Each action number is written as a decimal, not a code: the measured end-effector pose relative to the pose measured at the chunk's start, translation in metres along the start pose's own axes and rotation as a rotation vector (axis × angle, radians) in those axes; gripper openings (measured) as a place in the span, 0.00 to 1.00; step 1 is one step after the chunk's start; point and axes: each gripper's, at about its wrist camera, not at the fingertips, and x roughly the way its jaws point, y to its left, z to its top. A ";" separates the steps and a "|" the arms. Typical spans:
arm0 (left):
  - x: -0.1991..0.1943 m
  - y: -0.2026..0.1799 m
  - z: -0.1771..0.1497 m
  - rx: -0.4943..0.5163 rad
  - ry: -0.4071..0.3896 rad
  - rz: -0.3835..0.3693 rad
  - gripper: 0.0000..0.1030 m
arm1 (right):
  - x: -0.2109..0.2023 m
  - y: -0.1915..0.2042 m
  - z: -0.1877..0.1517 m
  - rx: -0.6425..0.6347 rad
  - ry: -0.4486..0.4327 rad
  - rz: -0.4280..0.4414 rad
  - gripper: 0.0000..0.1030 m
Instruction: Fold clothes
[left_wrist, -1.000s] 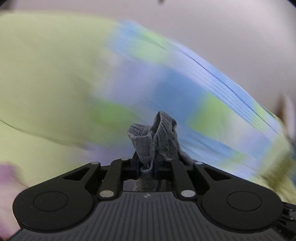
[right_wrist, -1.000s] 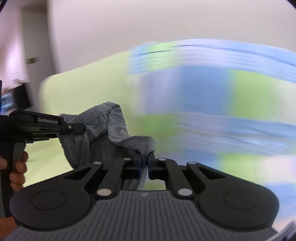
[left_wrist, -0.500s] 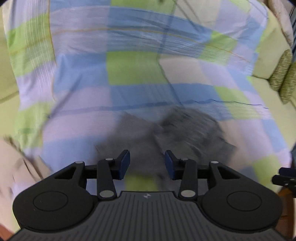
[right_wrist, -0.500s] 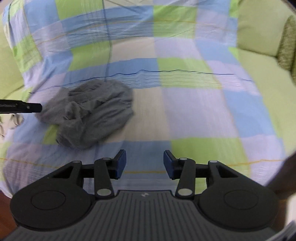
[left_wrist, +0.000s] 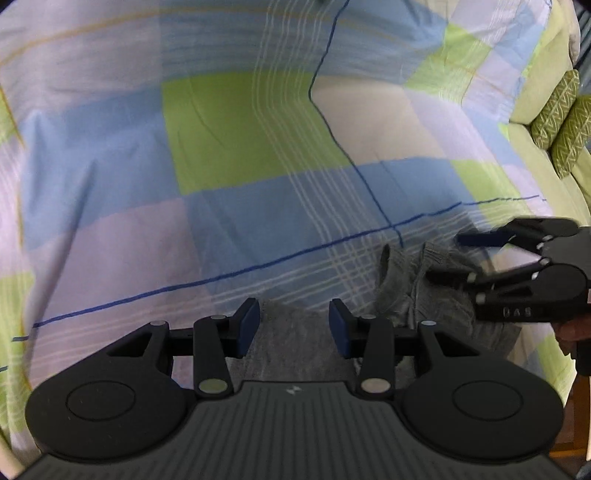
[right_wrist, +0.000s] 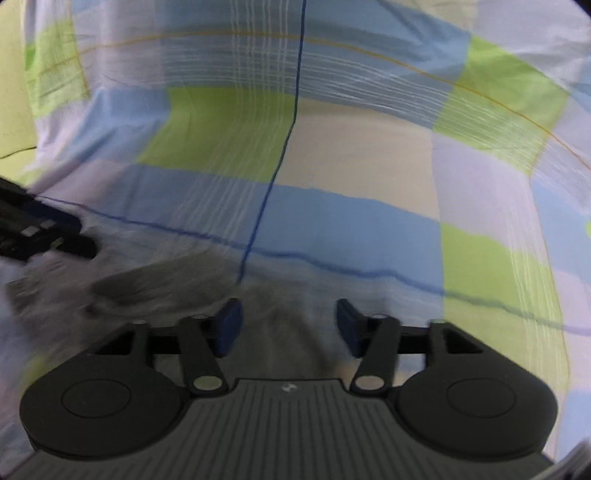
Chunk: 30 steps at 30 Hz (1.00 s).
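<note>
A crumpled grey knit garment (left_wrist: 413, 295) lies on the checked bedsheet (left_wrist: 240, 129). My left gripper (left_wrist: 293, 328) is open and empty, low over the garment's near edge. My right gripper (right_wrist: 288, 326) is open and empty, with blurred grey cloth (right_wrist: 155, 280) under and to the left of it. In the left wrist view the right gripper (left_wrist: 465, 258) hovers open over the garment's right side. The left gripper's tip (right_wrist: 44, 236) shows at the left edge of the right wrist view.
The sheet (right_wrist: 369, 166) is checked in blue, green, lilac and cream and covers a bed. Two green patterned cushions (left_wrist: 565, 122) and a pale green cover lie at the far right.
A second ago both grippers held the grey garment up in the air. They let it drop onto the sheet, opened, and have now come down close over it.
</note>
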 end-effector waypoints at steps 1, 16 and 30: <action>0.003 0.001 0.002 0.011 0.006 -0.014 0.46 | -0.001 -0.003 -0.003 0.018 -0.007 0.039 0.32; 0.049 -0.090 0.027 0.753 0.086 -0.268 0.46 | -0.135 -0.031 -0.154 0.517 -0.065 -0.519 0.03; 0.101 -0.138 0.059 0.968 0.262 -0.529 0.56 | -0.122 -0.051 -0.201 0.737 -0.138 -0.342 0.57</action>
